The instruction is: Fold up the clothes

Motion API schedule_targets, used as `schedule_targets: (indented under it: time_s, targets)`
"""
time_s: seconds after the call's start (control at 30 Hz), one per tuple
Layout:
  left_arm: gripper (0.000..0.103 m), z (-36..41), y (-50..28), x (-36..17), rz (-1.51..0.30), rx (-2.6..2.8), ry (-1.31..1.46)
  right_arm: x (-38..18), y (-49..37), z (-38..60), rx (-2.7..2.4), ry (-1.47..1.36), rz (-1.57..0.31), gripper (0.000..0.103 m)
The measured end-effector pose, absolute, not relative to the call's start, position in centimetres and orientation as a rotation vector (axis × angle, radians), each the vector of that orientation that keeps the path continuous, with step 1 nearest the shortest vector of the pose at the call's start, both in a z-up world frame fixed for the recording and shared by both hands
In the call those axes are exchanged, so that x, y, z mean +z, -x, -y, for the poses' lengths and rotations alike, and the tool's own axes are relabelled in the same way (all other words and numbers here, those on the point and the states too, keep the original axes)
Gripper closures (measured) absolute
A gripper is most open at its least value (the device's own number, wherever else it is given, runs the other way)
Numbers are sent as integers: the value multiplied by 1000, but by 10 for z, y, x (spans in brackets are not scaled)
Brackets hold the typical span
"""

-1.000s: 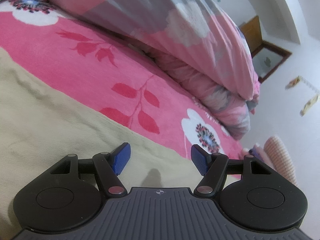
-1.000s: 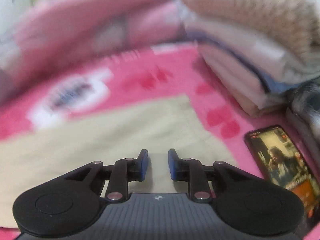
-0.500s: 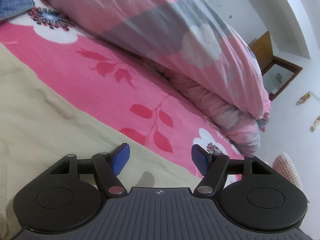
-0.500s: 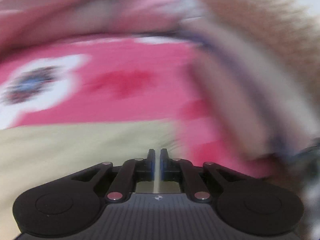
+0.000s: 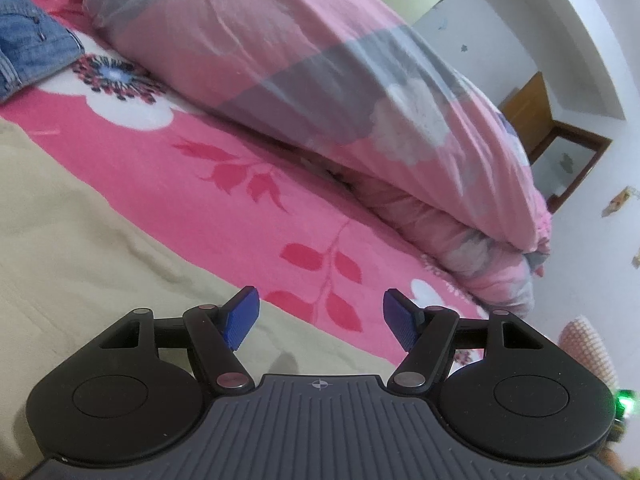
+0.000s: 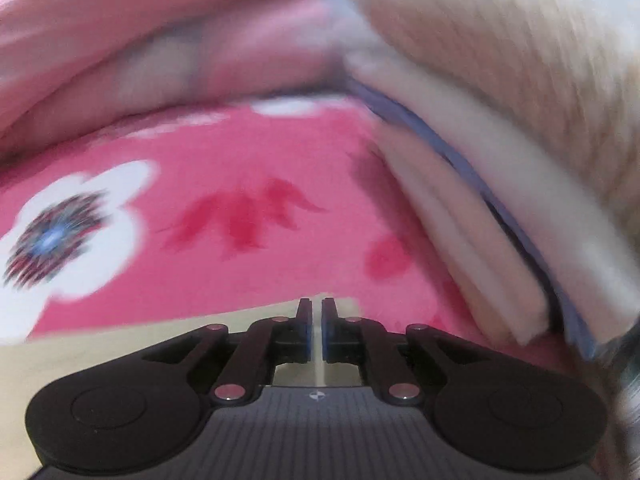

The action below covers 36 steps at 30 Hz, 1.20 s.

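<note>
A beige garment [image 5: 80, 248] lies flat on the pink flowered bed sheet [image 5: 240, 208]. My left gripper [image 5: 319, 300] hovers over the garment's far edge, open, with nothing between its blue pads. In the blurred right wrist view, my right gripper [image 6: 316, 304] is at the far corner of the beige garment [image 6: 120, 344]. It is shut, and a thin ridge of the beige cloth shows pinched between its pads.
A rolled pink and grey quilt [image 5: 320, 60] runs along the bed's far side. Blue jeans [image 5: 28, 48] lie at the upper left. A stack of folded clothes [image 6: 500, 160], knitwear on top, rises close on the right of my right gripper. A pink knit [image 5: 588, 344] shows at the right edge.
My right gripper closed its jaws and moved forward to the garment's corner; the phone left its view. My left gripper shifted a little, bringing the jeans into view, and stayed open.
</note>
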<state>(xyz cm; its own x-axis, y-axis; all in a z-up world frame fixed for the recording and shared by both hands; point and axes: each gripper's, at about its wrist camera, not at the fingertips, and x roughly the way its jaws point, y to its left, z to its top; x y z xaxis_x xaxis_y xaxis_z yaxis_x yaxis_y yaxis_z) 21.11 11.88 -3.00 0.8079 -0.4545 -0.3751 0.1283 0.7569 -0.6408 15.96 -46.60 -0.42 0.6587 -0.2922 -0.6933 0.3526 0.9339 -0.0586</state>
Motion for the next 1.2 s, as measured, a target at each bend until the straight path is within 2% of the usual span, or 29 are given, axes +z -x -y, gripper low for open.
schedule_targets:
  time_s: [0.13,0.23,0.33,0.47,0.57,0.67,0.77,0.87,0.97,1.07,1.2]
  targets:
    - [34,-125,-215,-34,-575,-299,636,-14,-127,429,-88,-130,-829,98]
    - [34,-135,-215,-36,-571,-272,651,-28,-115,457,-299,-85,-835,98]
    - [34,-144,-212,-37,-560,-244,660,-8,-104,465,-421,-121,-776,96]
    - [34,-157,-211,-37,-554,-219,694,-3,-86,398,-46,-91,-722,96]
    - [34,-171,-207,-33,-544,-196,704,-25,-64,358,140,114,-753,94]
    - [34,-187,-203,-29,-533,-169,714,-21,-34,398,-102,45,-778,93]
    - [34,-199,-203,-28,-532,-144,727,-4,-22,400,-230,118,-777,91]
    - [34,-206,-202,-30,-533,-126,736,14,-25,342,-74,190,-680,91]
    - [34,-209,-196,-28,-521,-117,730,9,-39,253,231,243,-581,90]
    - [34,-218,-189,-25,-499,-108,728,-14,-51,195,406,287,-612,90]
    - [34,-240,-185,-23,-471,-103,770,-39,-22,204,381,273,-638,88]
